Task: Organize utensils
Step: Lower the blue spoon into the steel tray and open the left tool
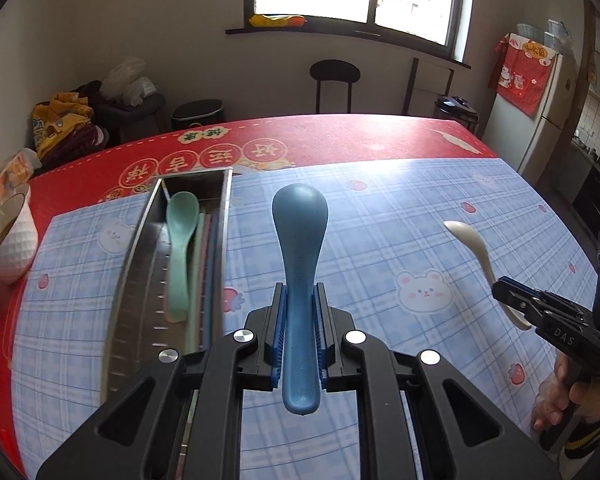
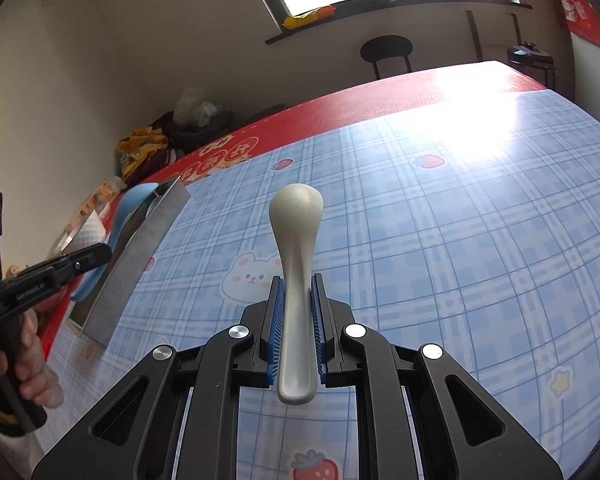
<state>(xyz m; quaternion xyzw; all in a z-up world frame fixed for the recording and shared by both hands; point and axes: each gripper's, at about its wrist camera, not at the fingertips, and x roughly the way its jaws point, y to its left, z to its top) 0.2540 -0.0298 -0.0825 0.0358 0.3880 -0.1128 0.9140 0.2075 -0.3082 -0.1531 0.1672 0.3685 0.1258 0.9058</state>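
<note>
Over the checked cloth, left gripper (image 1: 300, 332): clamped on the handle of the blue spoon (image 1: 299, 264), blue pads pressed to both sides, bowl end pointing to the far side, handle tip sticking out toward the near side.
Blue spoon: lifted off the surface, just right of the metal tray (image 1: 140, 264); seen in the right wrist view (image 2: 130, 208) beside the tray's near wall.
Right gripper (image 2: 298, 320): closed on the handle of the white spoon (image 2: 296, 248), bowl end far, handle end near, held above the cloth.
White spoon from the left wrist view (image 1: 480, 252): off to the right, tilted, well apart from the blue spoon, handle caught in the right gripper (image 1: 516, 300).
Metal tray: long and narrow, lying at the left of the blue checked cloth (image 1: 380, 240), running from near to far.
Tray contents: a mint green spoon (image 1: 180, 248) lying lengthwise, bowl at the far end; thin pastel sticks alongside its right, exact kind hard to tell.
White bowl (image 1: 10, 236): on the red part of the surface (image 1: 340, 140), left of the tray, apart from it.
Hands: fingers of the right hand (image 1: 564, 392) wrapped around its gripper's grip; left hand (image 2: 28, 364) likewise at the left edge.
</note>
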